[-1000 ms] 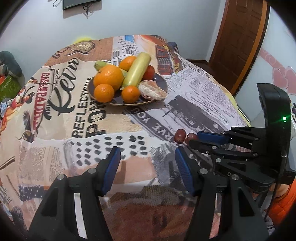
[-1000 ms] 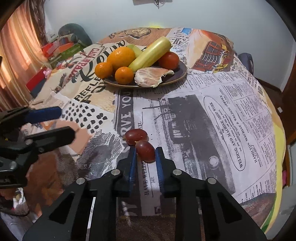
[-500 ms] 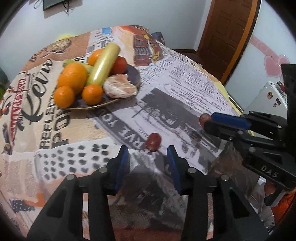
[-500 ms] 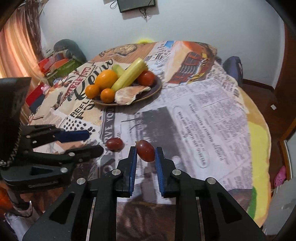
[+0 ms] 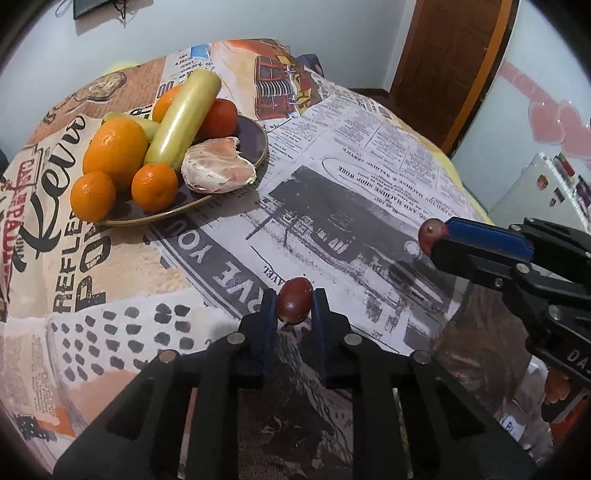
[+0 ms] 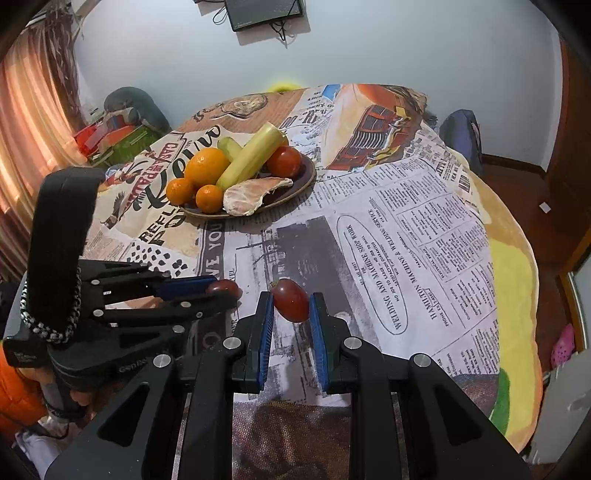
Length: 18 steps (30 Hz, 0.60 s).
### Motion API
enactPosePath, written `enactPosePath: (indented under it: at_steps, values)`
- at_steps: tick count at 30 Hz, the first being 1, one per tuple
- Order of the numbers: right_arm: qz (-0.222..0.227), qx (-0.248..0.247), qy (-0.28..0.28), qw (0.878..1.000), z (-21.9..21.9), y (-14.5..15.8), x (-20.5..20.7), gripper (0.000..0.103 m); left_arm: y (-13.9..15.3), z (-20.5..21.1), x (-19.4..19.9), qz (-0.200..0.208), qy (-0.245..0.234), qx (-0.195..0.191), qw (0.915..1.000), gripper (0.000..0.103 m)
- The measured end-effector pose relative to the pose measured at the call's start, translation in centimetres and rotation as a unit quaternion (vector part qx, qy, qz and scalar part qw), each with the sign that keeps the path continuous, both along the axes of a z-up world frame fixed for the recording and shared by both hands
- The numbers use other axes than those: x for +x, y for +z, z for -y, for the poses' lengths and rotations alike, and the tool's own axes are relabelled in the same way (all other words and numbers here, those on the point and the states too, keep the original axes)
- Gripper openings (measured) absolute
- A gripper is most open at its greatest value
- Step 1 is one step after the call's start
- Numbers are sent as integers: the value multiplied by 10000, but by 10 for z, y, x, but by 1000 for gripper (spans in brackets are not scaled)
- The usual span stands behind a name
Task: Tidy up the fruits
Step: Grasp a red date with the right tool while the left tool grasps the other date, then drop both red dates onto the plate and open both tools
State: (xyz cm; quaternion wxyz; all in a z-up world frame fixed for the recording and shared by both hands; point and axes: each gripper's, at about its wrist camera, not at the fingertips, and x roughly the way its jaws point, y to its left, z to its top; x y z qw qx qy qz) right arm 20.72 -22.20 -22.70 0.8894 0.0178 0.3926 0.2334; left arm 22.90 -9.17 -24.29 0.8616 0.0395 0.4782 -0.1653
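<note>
My left gripper (image 5: pixel 294 303) is shut on a red grape (image 5: pixel 295 299) at table level near the front edge. It also shows at the left of the right wrist view (image 6: pixel 226 291). My right gripper (image 6: pixel 291 308) is shut on a second red grape (image 6: pixel 290 300) and holds it above the table. It shows at the right of the left wrist view (image 5: pixel 433 240). A dark plate (image 5: pixel 255 136) at the back left holds oranges (image 5: pixel 115 155), a pale green squash (image 5: pixel 183 119), a tomato (image 5: pixel 220 118) and a peeled citrus (image 5: pixel 218 170).
The round table (image 6: pixel 424 236) wears a newspaper-print cloth. A wooden door (image 5: pixel 447 62) stands at the back right. A curtain (image 6: pixel 33 122) and cluttered boxes (image 6: pixel 110 134) are at the left. A monitor (image 6: pixel 264 13) hangs on the wall.
My left gripper moved right to the grape on the table and closed on it. My right gripper lifted its grape off the table and drew back.
</note>
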Motion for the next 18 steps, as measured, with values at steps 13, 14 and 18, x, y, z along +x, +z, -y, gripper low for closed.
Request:
enactPosePath:
  at_steps: [13,14,18]
  values:
    - [224,38,73,9997,-20,19,12,18,43,-51,-11,654,410,-103,9970,18]
    - [255,35,91,9996,-23,21,14,18,47,-58,-10,716,479,-107,9962,18]
    - [391,21,145,9991,-32,30,22,18,62,-85,-4,926,735,-119,9929,18]
